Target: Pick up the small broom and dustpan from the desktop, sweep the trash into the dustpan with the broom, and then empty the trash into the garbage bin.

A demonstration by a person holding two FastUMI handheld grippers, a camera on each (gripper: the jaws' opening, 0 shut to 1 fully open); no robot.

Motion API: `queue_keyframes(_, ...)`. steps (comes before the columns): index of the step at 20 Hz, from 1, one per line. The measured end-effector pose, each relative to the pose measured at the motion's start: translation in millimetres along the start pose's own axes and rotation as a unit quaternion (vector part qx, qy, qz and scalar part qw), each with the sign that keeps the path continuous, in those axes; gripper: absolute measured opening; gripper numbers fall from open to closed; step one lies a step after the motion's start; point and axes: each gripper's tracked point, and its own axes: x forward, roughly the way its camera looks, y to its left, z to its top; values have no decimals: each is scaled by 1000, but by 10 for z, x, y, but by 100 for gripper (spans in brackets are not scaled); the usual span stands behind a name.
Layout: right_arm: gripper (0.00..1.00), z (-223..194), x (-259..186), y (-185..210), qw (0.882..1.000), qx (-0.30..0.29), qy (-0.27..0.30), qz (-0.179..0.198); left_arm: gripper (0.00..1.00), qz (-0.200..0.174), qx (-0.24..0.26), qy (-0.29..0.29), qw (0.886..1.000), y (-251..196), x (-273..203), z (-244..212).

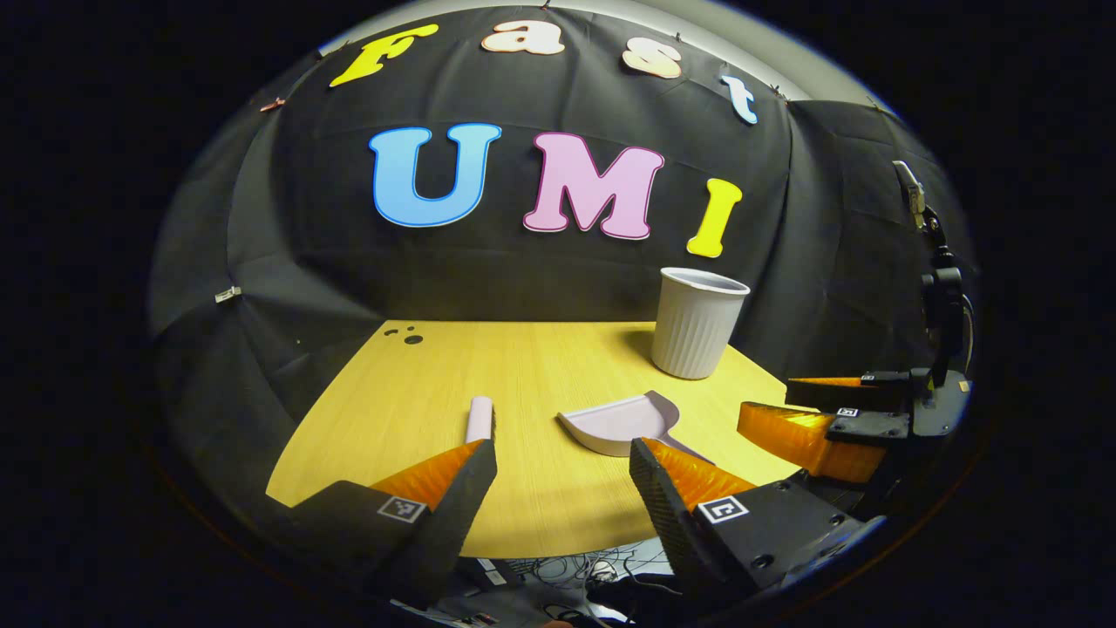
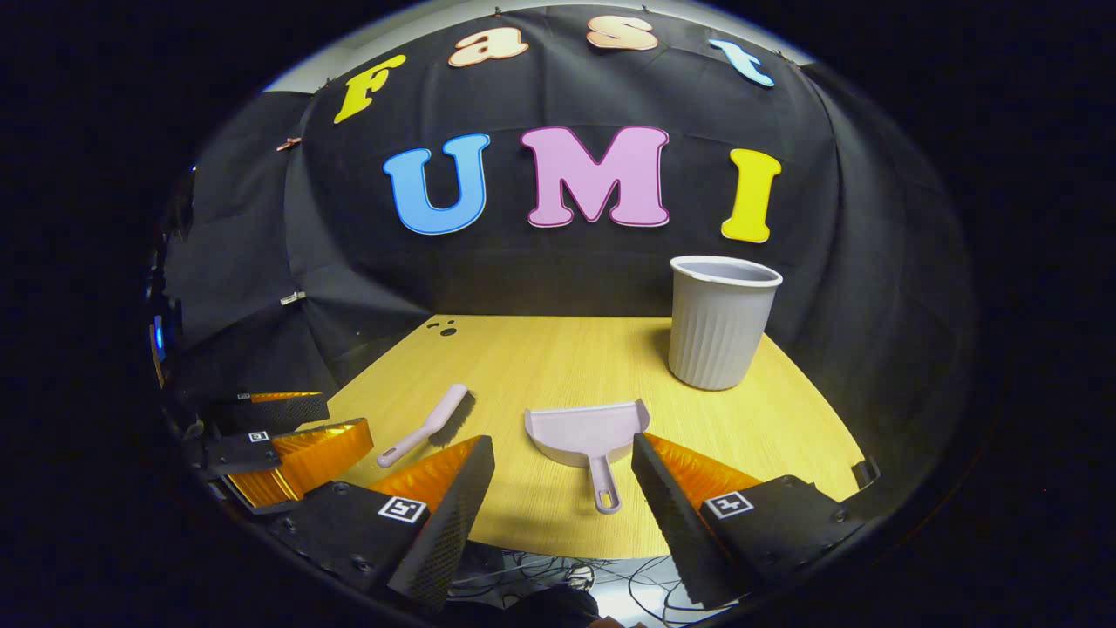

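A pale dustpan (image 2: 584,429) lies on the wooden desktop (image 2: 558,358) with its handle pointing at me, just ahead of my open, empty right gripper (image 2: 562,449). The small broom (image 2: 427,426) lies to its left, bristles toward the wall. In the left gripper view the broom (image 1: 479,417) is partly hidden behind one finger of my open, empty left gripper (image 1: 562,453), and the dustpan (image 1: 617,423) sits right of centre. A ribbed grey bin (image 2: 722,321) stands upright at the back right. A few dark bits of trash (image 2: 447,329) lie at the far left corner.
Both grippers hover at the desktop's near edge, side by side: the right gripper (image 1: 767,403) shows at the right, the left gripper (image 2: 349,416) at the left. Cables (image 2: 567,576) lie on the floor below the near edge. Black cloth walls the desk in behind and beside.
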Motion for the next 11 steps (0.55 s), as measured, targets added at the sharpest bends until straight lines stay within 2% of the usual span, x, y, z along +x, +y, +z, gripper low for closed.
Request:
queue_keyframes(8, 99, -115, -63, -43, 1000, -1, 7, 2, 97, 13, 0, 10, 1000, 84, 23, -54)
queue_keyframes(11, 99, -116, -45, -92, 1000, 11, 6, -4, 97, 5, 4, 17, 1000, 44, 58, -68)
